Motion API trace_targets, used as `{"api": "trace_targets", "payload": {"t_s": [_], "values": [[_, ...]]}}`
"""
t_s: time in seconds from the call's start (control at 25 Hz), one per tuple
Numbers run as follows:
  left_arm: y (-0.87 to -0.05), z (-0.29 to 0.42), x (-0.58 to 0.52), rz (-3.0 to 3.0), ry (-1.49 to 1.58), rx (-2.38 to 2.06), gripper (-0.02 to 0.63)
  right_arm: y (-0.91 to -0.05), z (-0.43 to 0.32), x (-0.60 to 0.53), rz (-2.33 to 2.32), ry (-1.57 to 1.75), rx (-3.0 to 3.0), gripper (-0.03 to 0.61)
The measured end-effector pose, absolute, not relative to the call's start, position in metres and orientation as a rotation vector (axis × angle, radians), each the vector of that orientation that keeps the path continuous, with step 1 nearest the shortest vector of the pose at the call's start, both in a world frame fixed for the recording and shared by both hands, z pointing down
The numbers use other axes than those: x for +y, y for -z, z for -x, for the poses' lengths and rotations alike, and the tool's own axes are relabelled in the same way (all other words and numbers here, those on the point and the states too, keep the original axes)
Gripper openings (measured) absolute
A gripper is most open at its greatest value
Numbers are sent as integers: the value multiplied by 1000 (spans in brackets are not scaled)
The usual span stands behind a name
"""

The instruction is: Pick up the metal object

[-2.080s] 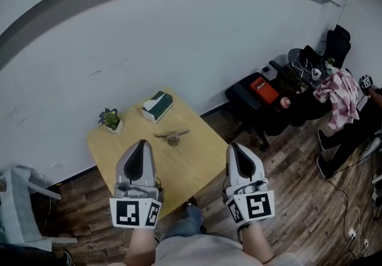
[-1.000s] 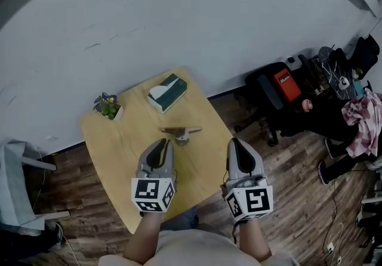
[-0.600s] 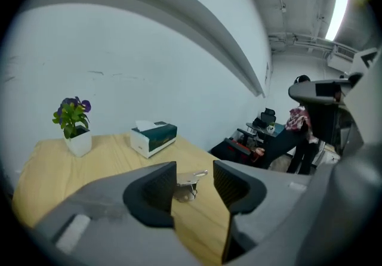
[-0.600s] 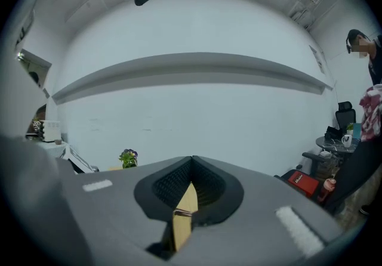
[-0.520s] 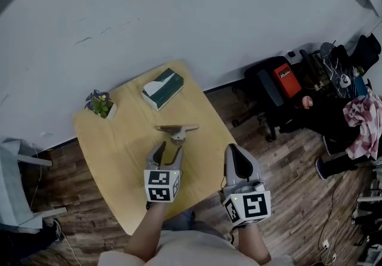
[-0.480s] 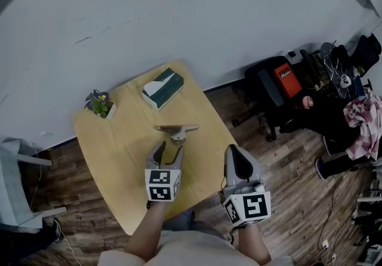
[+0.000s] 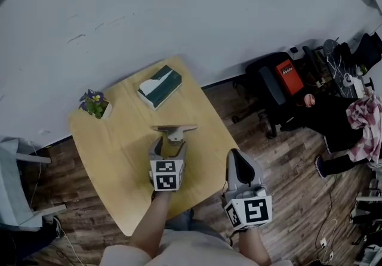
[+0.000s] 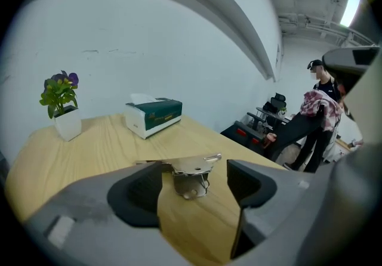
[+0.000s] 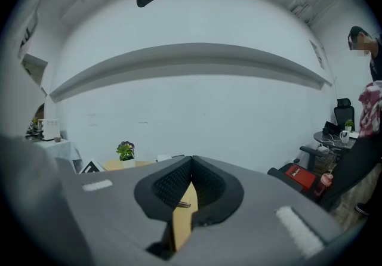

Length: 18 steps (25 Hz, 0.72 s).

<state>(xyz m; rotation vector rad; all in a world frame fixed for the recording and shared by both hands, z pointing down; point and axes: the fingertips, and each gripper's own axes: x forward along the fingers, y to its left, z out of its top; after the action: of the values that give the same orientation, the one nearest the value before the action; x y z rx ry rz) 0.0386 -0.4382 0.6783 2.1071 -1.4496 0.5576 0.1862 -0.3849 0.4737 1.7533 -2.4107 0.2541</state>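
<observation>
Metal object point(image 7: 173, 132) lies on the wooden table point(image 7: 110, 160), approx. mid-table, nearer than the tissue box point(image 7: 159, 86) and to the right of the plant pot point(image 7: 94, 105). It is not lifted.

Status: approach done, grasp not done. Your left gripper point(image 7: 169, 147) is at the object with its jaws opening and spread wide. The object sits at the far end of the gap btwn the pads, and neither pad touches it in the left gripper view. Your right gripper point(image 7: 240, 160) hangs off the table's near-right edge, well apart from the object, jaws clenched together w/ nothing in them.

Left to do, in my judgement: push fwd until the pads straddle the object, close, lift. The object looks thin, a flat plate over a small bracket, so a low line is prob. needed.

Labels: the tissue box has pale print on its green side, too small to read. A red item point(image 7: 287, 73) at the far right bears white lettering, illegible. The gripper cubes show square markers only, no text.
</observation>
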Motion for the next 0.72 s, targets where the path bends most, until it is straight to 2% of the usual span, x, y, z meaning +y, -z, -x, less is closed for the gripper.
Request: {"api": "trace_targets", "payload": {"t_s": [0.28, 0.72], "values": [[-698, -47, -450, -2065, -626, -1463, 368, -478, -200, -387, -1772, -273, -2376, 2], [-718, -49, -463, -1966, -658, -1526, 370, -488, -218, -392, -1795, -300, -2337, 2]]}}
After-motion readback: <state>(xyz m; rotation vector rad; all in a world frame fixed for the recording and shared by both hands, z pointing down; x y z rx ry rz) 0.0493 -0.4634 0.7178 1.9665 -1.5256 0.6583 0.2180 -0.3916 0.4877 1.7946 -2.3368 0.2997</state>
